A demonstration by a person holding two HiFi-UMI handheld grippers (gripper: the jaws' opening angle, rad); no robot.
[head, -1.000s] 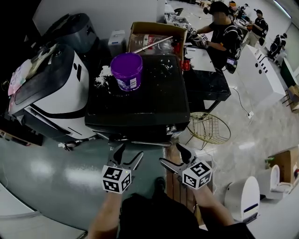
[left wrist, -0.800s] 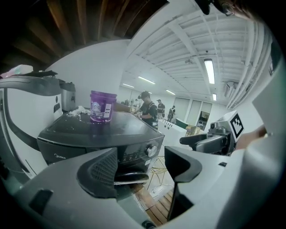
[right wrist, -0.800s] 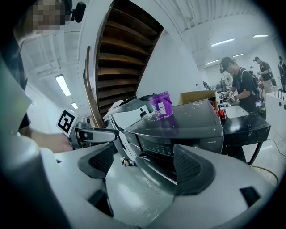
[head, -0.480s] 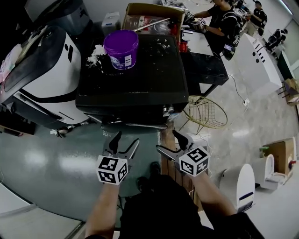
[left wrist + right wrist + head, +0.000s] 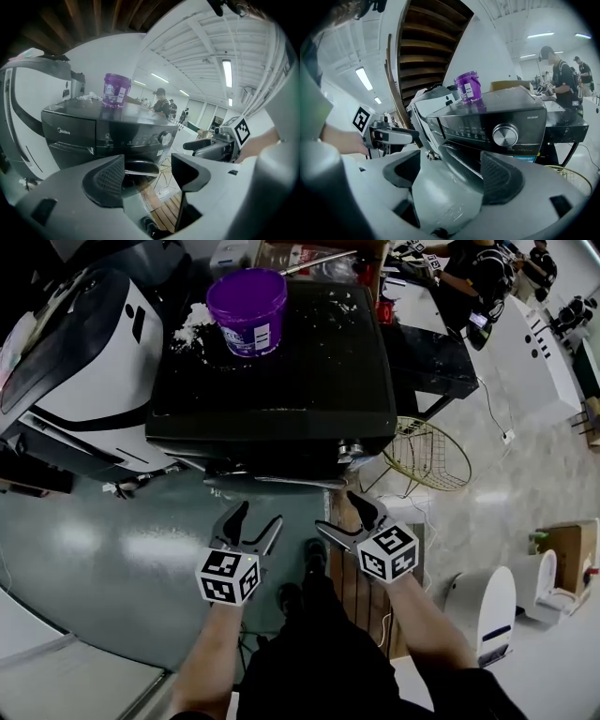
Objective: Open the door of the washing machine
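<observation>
**Door handling and readable print, view by view**

Head view: the washing machine (image 5: 272, 381) is a black front-loader standing straight ahead. Its round door (image 5: 272, 486) bulges out just under the front edge and is closed. A purple bucket (image 5: 247, 296) stands on the lid beside spilled white powder (image 5: 192, 320). The bucket's white label is too small to read. The left gripper (image 5: 258, 517) and right gripper (image 5: 337, 512) hover side by side near the door, touching nothing.

Left gripper view: the left gripper (image 5: 147, 176) has its jaws spread and nothing between the pads, though they have just been closing slightly. The door (image 5: 140, 166) shows beyond the gap, apart from both jaws. "Midea" (image 5: 63, 131) reads clearly on the detergent drawer front. The icons beside the control knob (image 5: 165, 138) are too faint to read.

Right gripper view: the right gripper (image 5: 450, 173) is also released, its jaws wide and empty. The door (image 5: 461, 161) curves glossy and dark below the control knob (image 5: 505, 135). The small print at the panel's corner (image 5: 533, 118) and a blue sticker (image 5: 529, 159) cannot be read.

The door is likely rigid and fairly heavy. It would probably be held by a latch that resists and then gives, swinging on a hinge. Its smooth face would slip under the pads, so the best hold is probably a handle recess on the rim. No view shows which side that recess is on.
</observation>
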